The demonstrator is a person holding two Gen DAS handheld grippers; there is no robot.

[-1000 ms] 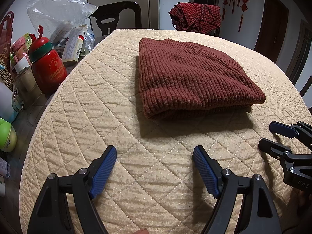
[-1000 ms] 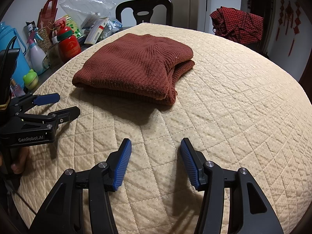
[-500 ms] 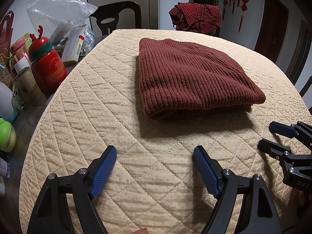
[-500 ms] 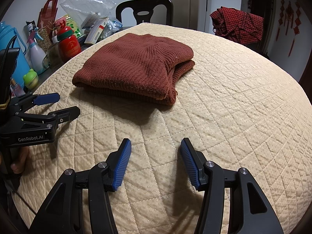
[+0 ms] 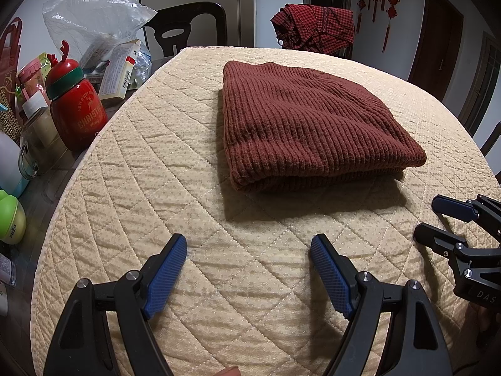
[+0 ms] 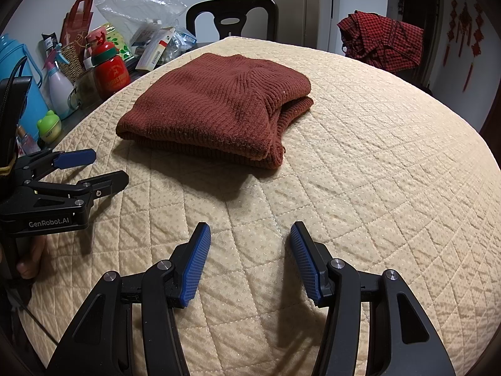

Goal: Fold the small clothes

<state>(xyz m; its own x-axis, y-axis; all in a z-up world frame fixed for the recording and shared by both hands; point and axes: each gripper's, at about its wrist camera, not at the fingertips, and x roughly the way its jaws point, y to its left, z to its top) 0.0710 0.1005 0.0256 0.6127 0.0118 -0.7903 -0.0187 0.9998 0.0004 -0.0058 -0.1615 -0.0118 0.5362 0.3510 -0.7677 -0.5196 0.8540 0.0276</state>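
Observation:
A dark red knitted sweater (image 5: pixel 310 125) lies folded in a neat stack on the beige quilted table cover (image 5: pixel 156 163); it also shows in the right wrist view (image 6: pixel 219 106). My left gripper (image 5: pixel 249 247) is open and empty, low over the cover, short of the sweater's near edge. My right gripper (image 6: pixel 249 235) is open and empty, also in front of the sweater. Each gripper shows in the other's view: the right gripper (image 5: pixel 438 219) at the right edge, the left gripper (image 6: pixel 103 169) at the left.
Clutter stands along the table's left side: a red Christmas bottle (image 5: pixel 75 106), boxes and a plastic bag (image 5: pixel 94 22), a green frog-shaped pot (image 6: pixel 48 123), a blue jug (image 6: pixel 18 75). A black chair (image 5: pixel 188 28) and a chair draped with a red checked shirt (image 5: pixel 313 28) stand behind.

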